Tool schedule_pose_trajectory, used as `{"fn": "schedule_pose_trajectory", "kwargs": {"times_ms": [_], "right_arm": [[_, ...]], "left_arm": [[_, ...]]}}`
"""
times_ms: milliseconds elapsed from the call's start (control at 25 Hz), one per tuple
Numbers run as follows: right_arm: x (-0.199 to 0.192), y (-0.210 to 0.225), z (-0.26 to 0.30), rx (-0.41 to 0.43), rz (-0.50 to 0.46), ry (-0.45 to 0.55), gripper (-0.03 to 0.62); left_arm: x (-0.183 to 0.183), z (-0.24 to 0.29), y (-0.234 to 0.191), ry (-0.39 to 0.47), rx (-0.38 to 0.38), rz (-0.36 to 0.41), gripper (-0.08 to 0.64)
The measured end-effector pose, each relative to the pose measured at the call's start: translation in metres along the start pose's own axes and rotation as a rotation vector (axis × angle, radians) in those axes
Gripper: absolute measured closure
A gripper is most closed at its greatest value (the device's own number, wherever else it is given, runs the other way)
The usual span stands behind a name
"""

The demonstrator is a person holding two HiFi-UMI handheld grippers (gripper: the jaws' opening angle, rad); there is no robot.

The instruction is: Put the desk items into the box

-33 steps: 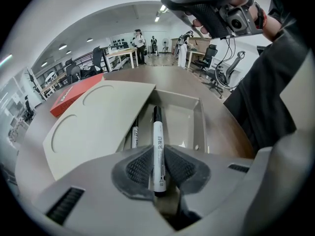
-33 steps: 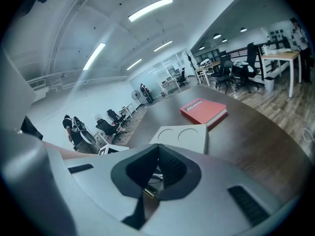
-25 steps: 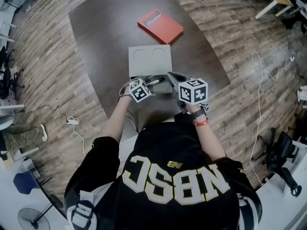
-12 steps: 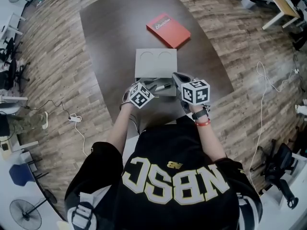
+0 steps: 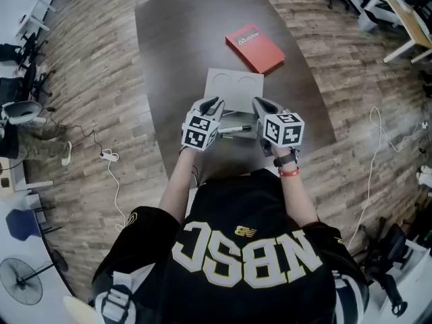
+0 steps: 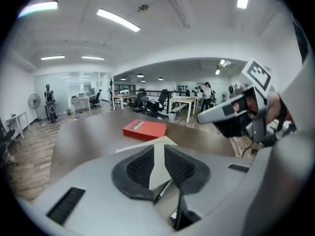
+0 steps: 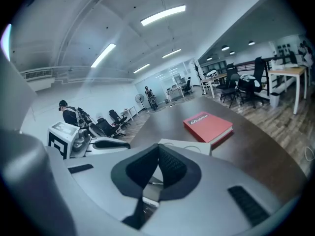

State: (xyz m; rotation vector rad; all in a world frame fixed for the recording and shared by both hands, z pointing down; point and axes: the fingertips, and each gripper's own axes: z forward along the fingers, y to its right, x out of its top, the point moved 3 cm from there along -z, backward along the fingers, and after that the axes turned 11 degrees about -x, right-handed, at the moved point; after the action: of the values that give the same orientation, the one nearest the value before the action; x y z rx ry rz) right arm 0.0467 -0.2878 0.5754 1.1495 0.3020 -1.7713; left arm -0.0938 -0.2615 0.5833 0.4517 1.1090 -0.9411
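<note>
Head view: on the table (image 5: 175,59), a red book (image 5: 255,48) lies just beyond the grey box (image 5: 233,86). Stiff and probably fairly heavy, it likely wants a pinch at one edge. Left gripper (image 5: 214,103) jaws are closing on nothing; right gripper (image 5: 260,103) jaws sit nearly together, empty. Between them lies a pen (image 5: 235,129), light and apt to roll.

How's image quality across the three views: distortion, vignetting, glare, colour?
Head view: fisheye bows the wooden plank floor and dark brown oval table; even light, sharp. Left gripper view: black circular vignette, white ceiling strip lights blown out, red rectangular book crisp. Right gripper view: same vignette, cooler bluish cast, strip lights also clipped.
</note>
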Motion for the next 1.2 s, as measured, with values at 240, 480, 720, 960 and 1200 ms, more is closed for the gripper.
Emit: {"fn": "schedule_pose_trajectory", "kwargs": {"times_ms": [240,480,720,960,1200], "right_arm": [[0.021,-0.005,-0.002,-0.019,-0.034,0.094,0.583],[0.041,-0.005,-0.008,-0.078,-0.072,0.175,0.583],[0.049,-0.01,-0.014,-0.096,-0.154,0.221,0.583],[0.047,-0.017,-0.014,-0.083,-0.164,0.217,0.583],[0.046,-0.02,-0.016,-0.07,-0.172,0.219,0.583]], "left_arm": [[0.037,-0.022,-0.01,0.116,0.114,0.002,0.5],[0.055,-0.04,-0.014,0.196,0.174,-0.028,0.529],[0.065,-0.046,-0.009,0.232,0.195,-0.049,0.546],[0.068,-0.052,-0.006,0.252,0.203,-0.047,0.546],[0.067,-0.052,-0.003,0.247,0.196,-0.049,0.546]]}}
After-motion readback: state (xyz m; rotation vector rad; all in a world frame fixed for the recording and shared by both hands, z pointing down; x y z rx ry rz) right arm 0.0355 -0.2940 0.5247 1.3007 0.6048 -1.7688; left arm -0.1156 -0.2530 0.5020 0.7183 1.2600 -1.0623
